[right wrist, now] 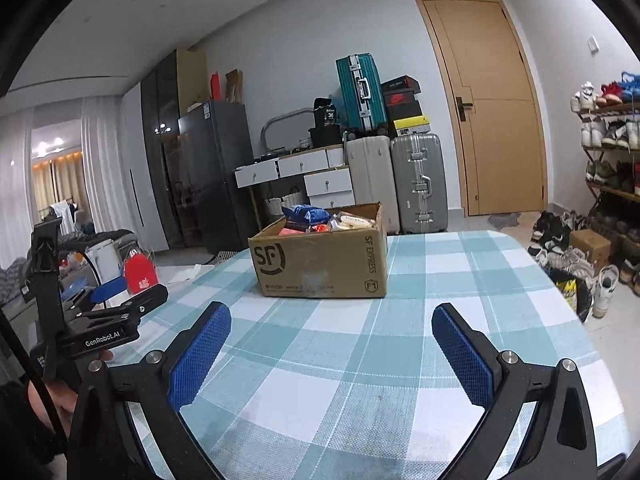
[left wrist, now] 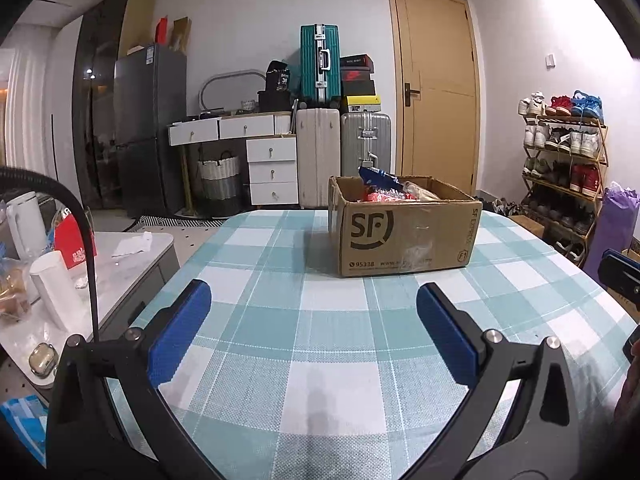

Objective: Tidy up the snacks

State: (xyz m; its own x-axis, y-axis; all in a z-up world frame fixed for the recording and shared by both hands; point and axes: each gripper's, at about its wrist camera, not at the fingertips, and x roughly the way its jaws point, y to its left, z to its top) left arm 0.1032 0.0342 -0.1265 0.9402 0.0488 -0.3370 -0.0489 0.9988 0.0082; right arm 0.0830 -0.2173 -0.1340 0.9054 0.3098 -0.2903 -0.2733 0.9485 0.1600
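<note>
On a checked table (left wrist: 320, 380) in a cluttered room, the snacks (right wrist: 320, 220) sat packed in the box (left wrist: 404, 236) near the far edge. You held the left gripper (left wrist: 314, 332) and right gripper (right wrist: 330, 354) wide, empty. Whether sorting was finished or pending, unclear.

The brown cardboard SF box (right wrist: 320, 258) hides most of its snacks — only a blue packet (right wrist: 306, 213) and red wrappers (left wrist: 384, 197) top the rim, their labels too small to read. The right tongs (left wrist: 618, 280) are cut off at the left wrist view's right edge — their jaws unseen there.
</note>
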